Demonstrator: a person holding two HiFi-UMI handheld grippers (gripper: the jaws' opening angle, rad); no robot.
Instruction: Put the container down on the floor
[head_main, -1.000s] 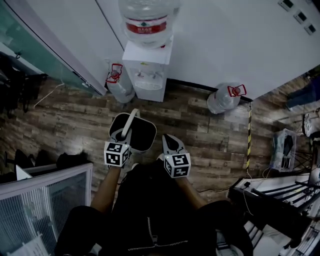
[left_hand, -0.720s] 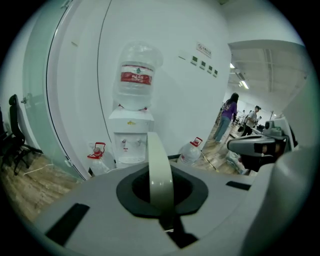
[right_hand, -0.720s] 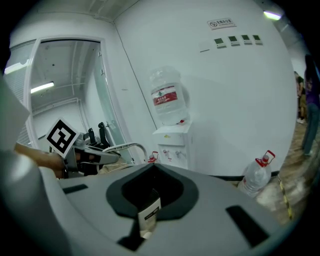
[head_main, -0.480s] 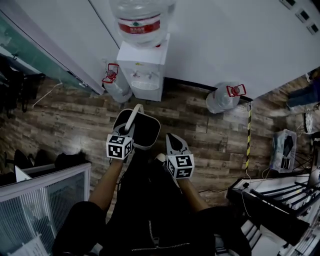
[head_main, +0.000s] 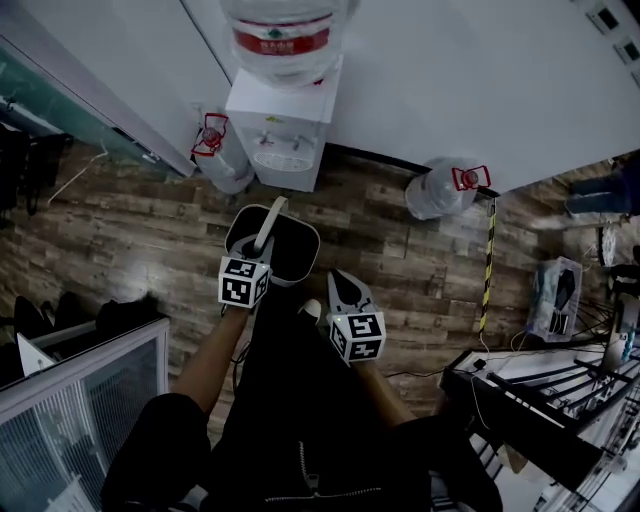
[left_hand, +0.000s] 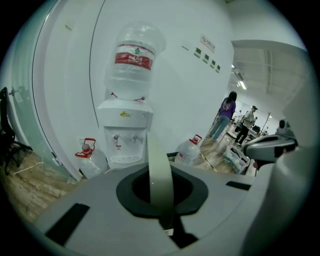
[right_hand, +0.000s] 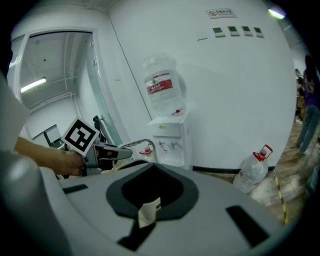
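Observation:
The container (head_main: 288, 252) is a black bin with a pale rim and a pale hoop handle (head_main: 267, 224). It hangs over the wooden floor in front of the person's legs. My left gripper (head_main: 261, 246) is shut on that handle, and in the left gripper view the handle (left_hand: 159, 172) rises as a pale strip from between the jaws. My right gripper (head_main: 339, 279) is beside the bin on its right, apart from it, with its jaws together and holding nothing. In the right gripper view the left gripper (right_hand: 112, 152) and the handle (right_hand: 144, 144) show at the left.
A white water dispenser (head_main: 281, 132) with a big bottle (head_main: 281, 35) stands at the wall just beyond the bin. Spare water bottles (head_main: 222, 163) (head_main: 438, 194) lie either side. A glass partition (head_main: 85, 390) is at lower left, racks and cables (head_main: 545, 400) at right.
The left gripper has carried the bin forward toward the dispenser and lower. The right gripper has followed a little way. Both grippers kept their jaws as they were.

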